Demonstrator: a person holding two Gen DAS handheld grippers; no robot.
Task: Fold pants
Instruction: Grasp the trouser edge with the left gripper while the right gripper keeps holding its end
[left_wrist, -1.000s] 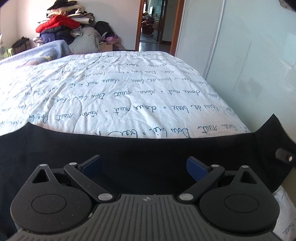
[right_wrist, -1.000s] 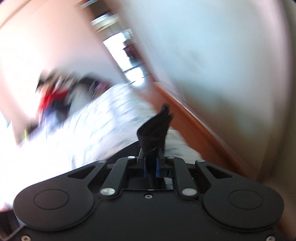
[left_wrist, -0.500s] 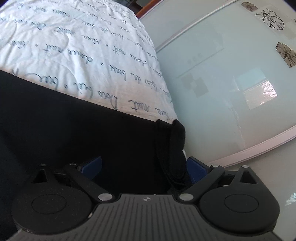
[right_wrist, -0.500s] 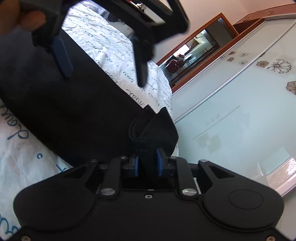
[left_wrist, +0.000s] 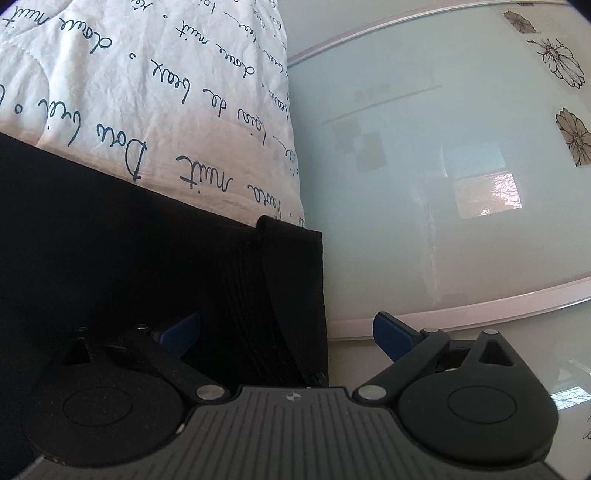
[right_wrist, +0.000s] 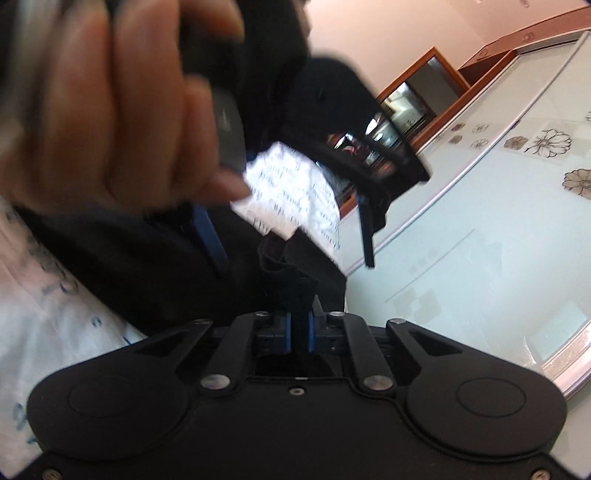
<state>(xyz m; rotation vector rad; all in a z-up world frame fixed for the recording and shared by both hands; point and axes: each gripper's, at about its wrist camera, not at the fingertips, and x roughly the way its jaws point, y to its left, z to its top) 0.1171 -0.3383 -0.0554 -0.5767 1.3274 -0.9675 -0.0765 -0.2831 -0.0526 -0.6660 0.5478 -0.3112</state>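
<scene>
Black pants (left_wrist: 110, 258) lie across the white bed quilt with blue script (left_wrist: 147, 92), reaching the bed's right edge. Their ribbed waistband end (left_wrist: 288, 288) runs between the wide-open fingers of my left gripper (left_wrist: 288, 332), untouched by the blue pads (left_wrist: 183, 326). My right gripper (right_wrist: 299, 328) is shut on a bunched corner of the pants (right_wrist: 288, 273). In the right wrist view the left gripper (right_wrist: 291, 236) hangs open just above that corner, with the person's hand (right_wrist: 110, 103) holding it.
A frosted glass wardrobe door with flower decals (left_wrist: 461, 166) stands close along the bed's right side. A wooden door frame (right_wrist: 424, 92) shows beyond the bed.
My left gripper has moved down and nearer the waistband end at the bed's edge, still open. The right gripper keeps its grip; the left gripper and hand now loom closer over it.
</scene>
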